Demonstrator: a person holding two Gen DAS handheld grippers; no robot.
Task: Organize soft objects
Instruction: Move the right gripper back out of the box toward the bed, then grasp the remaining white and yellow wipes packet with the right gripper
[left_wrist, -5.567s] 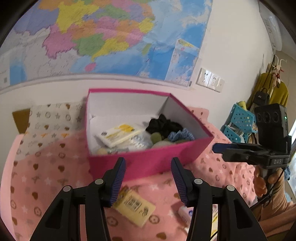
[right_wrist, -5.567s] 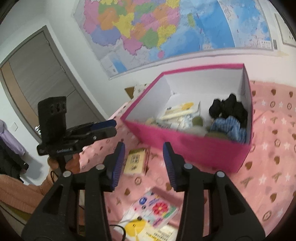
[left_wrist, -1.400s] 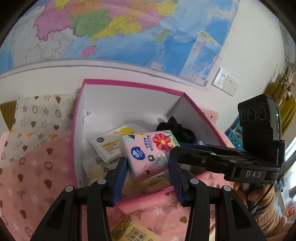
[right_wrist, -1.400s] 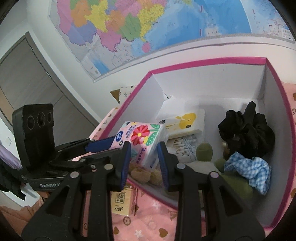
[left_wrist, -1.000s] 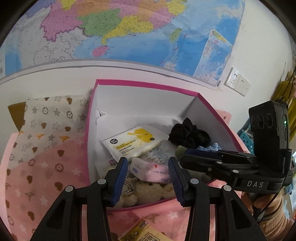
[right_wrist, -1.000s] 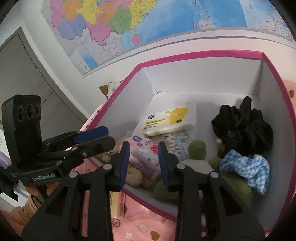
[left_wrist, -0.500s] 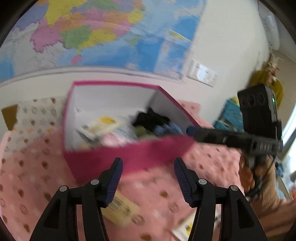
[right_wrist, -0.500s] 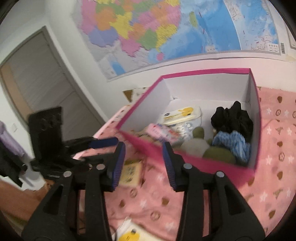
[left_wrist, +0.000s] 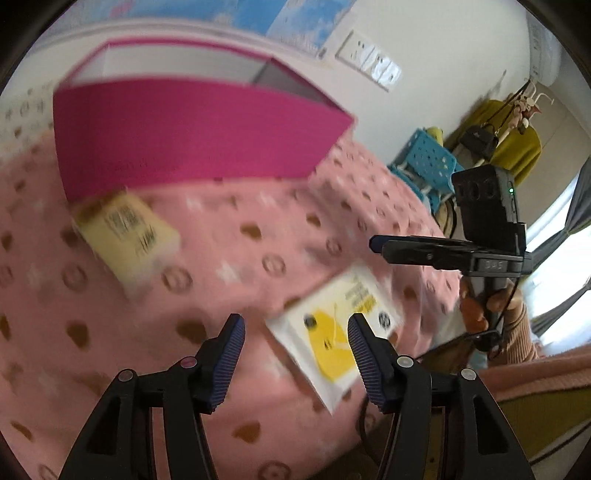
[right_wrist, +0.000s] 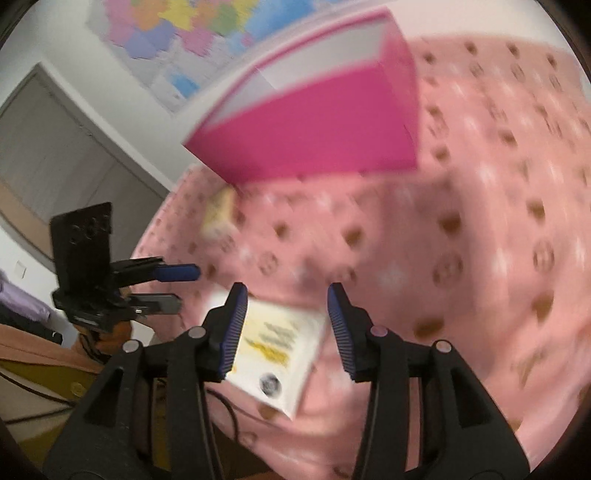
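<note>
A pink box (left_wrist: 192, 136) (right_wrist: 314, 129) stands at the back of a pink patterned blanket (left_wrist: 240, 266) (right_wrist: 461, 240); its inside is hidden from this low angle. A flat white pack with a yellow print (left_wrist: 336, 343) (right_wrist: 277, 354) lies near the blanket's front edge. My left gripper (left_wrist: 295, 321) is open above the blanket, the pack just ahead of its right finger. My right gripper (right_wrist: 287, 290) hangs over the same pack; its jaws are opening and the pads do not touch it. A pale yellow tissue pack (left_wrist: 125, 232) (right_wrist: 219, 214) lies in front of the box.
Both views are blurred by motion. Each gripper shows in the other's view, the right gripper (left_wrist: 380, 245) and the left gripper (right_wrist: 186, 287), with a hand on the handle. A blue stool (left_wrist: 424, 162) stands past the bed's edge. A wall map hangs behind the box.
Both grippers let go of the flowered tissue pack in the box, opened, pulled back from the box and sank toward the white and yellow pack on the blanket.
</note>
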